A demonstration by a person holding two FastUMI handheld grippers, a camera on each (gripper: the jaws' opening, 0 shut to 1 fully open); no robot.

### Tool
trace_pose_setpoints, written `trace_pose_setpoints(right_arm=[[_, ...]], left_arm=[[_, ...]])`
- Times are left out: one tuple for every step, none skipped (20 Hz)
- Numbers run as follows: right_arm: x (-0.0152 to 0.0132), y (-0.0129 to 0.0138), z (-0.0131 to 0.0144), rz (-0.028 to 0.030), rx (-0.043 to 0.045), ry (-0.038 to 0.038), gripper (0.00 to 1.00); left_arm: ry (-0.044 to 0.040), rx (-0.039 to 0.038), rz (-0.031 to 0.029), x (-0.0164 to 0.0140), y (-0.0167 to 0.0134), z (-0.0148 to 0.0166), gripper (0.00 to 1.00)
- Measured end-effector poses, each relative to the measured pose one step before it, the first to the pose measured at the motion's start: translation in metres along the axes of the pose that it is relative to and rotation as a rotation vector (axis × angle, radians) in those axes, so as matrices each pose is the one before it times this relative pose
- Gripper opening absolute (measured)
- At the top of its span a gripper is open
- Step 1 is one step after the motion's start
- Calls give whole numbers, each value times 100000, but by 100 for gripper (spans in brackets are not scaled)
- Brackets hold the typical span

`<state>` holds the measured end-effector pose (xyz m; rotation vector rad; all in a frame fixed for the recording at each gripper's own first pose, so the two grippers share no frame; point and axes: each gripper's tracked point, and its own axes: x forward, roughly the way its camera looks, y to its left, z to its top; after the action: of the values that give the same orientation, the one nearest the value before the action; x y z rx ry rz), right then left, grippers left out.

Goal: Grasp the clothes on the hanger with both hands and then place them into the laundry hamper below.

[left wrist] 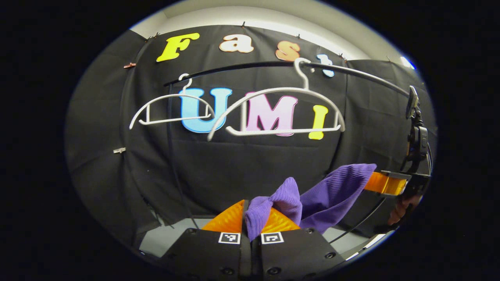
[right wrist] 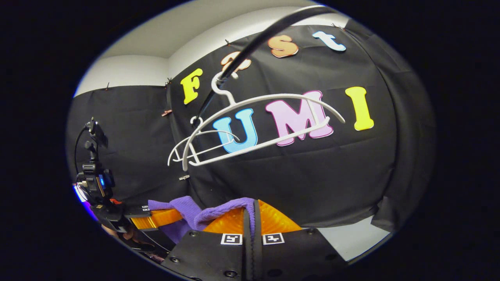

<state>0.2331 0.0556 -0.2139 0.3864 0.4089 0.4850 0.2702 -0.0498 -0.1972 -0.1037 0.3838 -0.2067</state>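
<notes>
Black cloth walls the booth behind a dark rail [left wrist: 351, 74], and two bare white hangers hang from it: the near hanger [left wrist: 277, 113] and a far hanger [left wrist: 172, 109] farther along the rail.

Start at your left gripper [left wrist: 250, 218]. Its jaws are clenched on a bunched corner of the purple garment [left wrist: 336, 191], with cloth pinched between both fingers and a fold standing up just above them. Your right gripper [right wrist: 250, 218] is likewise clamped; in the right gripper view a thin edge of the purple cloth runs down the seam between its fingers.

Move outward. In the left gripper view the garment runs from the left jaws up and to the right, reaching the right gripper, which sits at the far end of the cloth. Treat that line as the garment's long axis: it spans from one pair of jaws to the other, roughly level, with some slack near the left end.

Note the key relation. The garment hangs below both hangers and well apart from them; no cloth touches the near hanger. Judge the lift-off step as complete.

The laundry hamper cannot be made out in either view. Since the task places it below, expect the coming move to be a joint descent. Keep both jaws closed and the two ends level while you lower.
</notes>
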Motion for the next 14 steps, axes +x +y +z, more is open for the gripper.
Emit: trace_pose_setpoints(right_arm=[[-137,-175,-135,-433,39,749,5],[113,-265,-419,-517,92,803,5],[99,-219,-607,89,55,1649,4],[199,-360,-901,-11,-74,2499,5],[260,-438,-1265,-199,19,2765,5],[473,-679,-1134,-302,-9,2846,5],[360,-589,-1413,-319,122,1952,5],[402,-569,-1367,-417,-224,1870,5],[287,-625,-1456,-1057,-1561,2011,4],[401,-514,-1554,-891,-2164,2431,4],[404,-628,-1852,-1283,-1971,3069,5],[338,-550,-1516,-581,-547,2892,5],[545,-534,-1567,-831,494,2934,4],[517,-543,-1424,-1188,566,2981,5]], left_arm=[[-566,-517,-1794,306,-808,-61,5],[660,-635,-733,283,-510,-440,5],[949,-582,-312,323,-252,-750,5],[1477,-685,7,322,-156,-900,5],[1560,-1018,-302,337,-108,-1053,5],[1621,-1084,-388,468,-101,-1275,5],[1484,-574,-234,464,-52,-1285,5],[1611,240,166,409,60,-1484,5],[841,886,-286,617,6,-1340,5],[1388,656,-875,812,-180,-1546,5],[2155,552,-518,571,-51,-1586,5],[2239,166,-9,507,158,-1522,5],[2009,-157,-16,708,171,-1313,5],[2655,168,45,664,35,-1458,5]])
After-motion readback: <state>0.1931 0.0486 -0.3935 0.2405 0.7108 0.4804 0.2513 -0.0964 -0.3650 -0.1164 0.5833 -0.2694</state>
